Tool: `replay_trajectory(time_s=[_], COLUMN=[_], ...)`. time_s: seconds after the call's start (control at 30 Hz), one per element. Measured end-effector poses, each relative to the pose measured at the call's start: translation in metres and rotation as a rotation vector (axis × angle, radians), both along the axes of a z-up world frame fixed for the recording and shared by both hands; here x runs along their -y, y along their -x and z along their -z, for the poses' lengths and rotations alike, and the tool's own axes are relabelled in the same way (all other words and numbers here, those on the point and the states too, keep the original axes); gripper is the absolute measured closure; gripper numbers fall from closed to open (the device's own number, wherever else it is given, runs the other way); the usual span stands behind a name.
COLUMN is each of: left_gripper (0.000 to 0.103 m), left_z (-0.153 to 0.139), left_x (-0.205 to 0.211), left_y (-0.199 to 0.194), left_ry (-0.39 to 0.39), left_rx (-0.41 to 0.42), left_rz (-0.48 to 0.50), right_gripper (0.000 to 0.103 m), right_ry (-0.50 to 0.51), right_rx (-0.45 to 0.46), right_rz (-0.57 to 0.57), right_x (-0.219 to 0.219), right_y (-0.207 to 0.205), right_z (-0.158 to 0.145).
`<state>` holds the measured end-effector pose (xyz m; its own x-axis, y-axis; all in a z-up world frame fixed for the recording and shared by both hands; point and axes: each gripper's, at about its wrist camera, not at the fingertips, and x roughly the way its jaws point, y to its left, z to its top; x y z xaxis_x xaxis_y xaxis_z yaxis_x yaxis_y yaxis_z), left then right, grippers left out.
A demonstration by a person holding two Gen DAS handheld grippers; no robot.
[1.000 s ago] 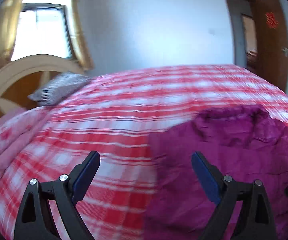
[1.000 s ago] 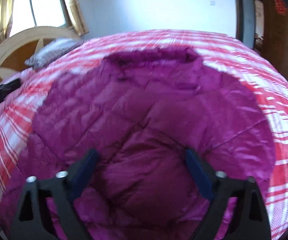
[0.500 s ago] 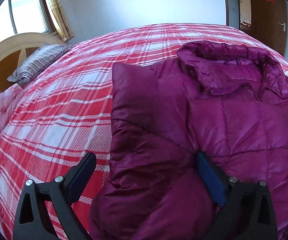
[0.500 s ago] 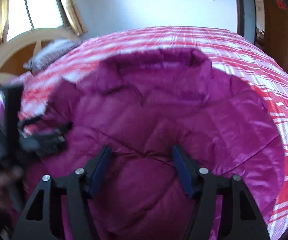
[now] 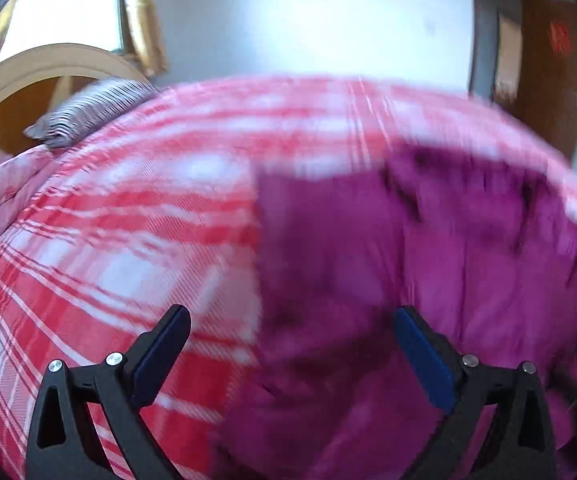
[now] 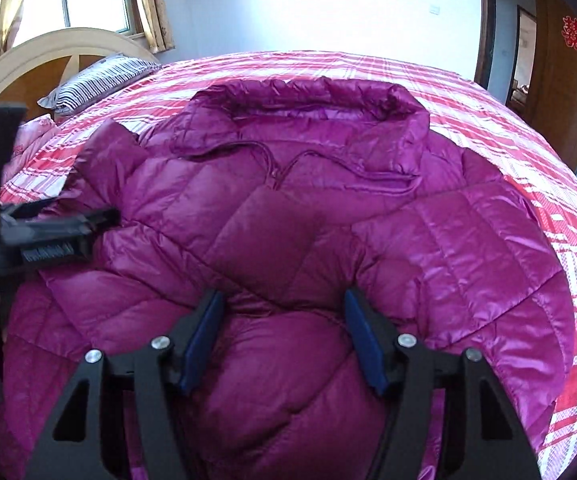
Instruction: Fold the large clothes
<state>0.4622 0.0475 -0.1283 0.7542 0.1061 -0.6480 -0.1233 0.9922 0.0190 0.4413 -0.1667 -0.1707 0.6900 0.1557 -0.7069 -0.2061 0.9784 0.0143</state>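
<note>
From the left wrist, the blurred left claw stands wide open, nothing pressed between its pads, over the left edge of the magenta puffer jacket on the red plaid bedspread.

From the right wrist, the right claw, its jaws having just narrowed, is half open above the jacket's near middle; whether its pads pinch fabric is unclear. A striped pillow lies far left.
</note>
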Motion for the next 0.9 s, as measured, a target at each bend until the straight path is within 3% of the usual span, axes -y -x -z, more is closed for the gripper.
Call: replay_trajectory(time_s=[0.03, 0.07, 0.13, 0.2, 0.3, 0.5, 0.9], left_gripper=[0.001, 0.001, 0.001, 0.001, 0.001, 0.001, 0.001], left_z=[-0.009, -0.016, -0.015, -0.005, 0.019, 0.042, 0.043], left_x=[-0.005, -0.008, -0.008, -0.004, 0.007, 0.006, 0.005], left_y=[-0.001, -0.007, -0.024, -0.039, -0.055, -0.067, -0.068], left_ry=[-0.019, -0.099, -0.212, -0.260, -0.393, -0.418, -0.409], left_rx=[0.041, 0.066, 0.051, 0.017, -0.041, -0.134, -0.128], left_rz=[-0.037, -0.105, -0.163, -0.145, -0.147, -0.169, -0.168], right_gripper=[0.037, 0.037, 0.036, 0.036, 0.036, 0.035, 0.034], right_ry=[0.005, 0.004, -0.003, -0.006, -0.006, -0.002, 0.025], right_rx=[0.004, 0.005, 0.009, 0.013, 0.018, 0.021, 0.014], right_rz=[0.000, 0.000, -0.003, -0.006, -0.006, -0.009, -0.009], right_x=[-0.001, -0.001, -0.001, 0.000, -0.001, -0.002, -0.007], right_y=[0.000, 0.000, 0.001, 0.002, 0.003, 0.003, 0.001], right_z=[0.000, 0.000, 0.000, 0.000, 0.000, 0.000, 0.002])
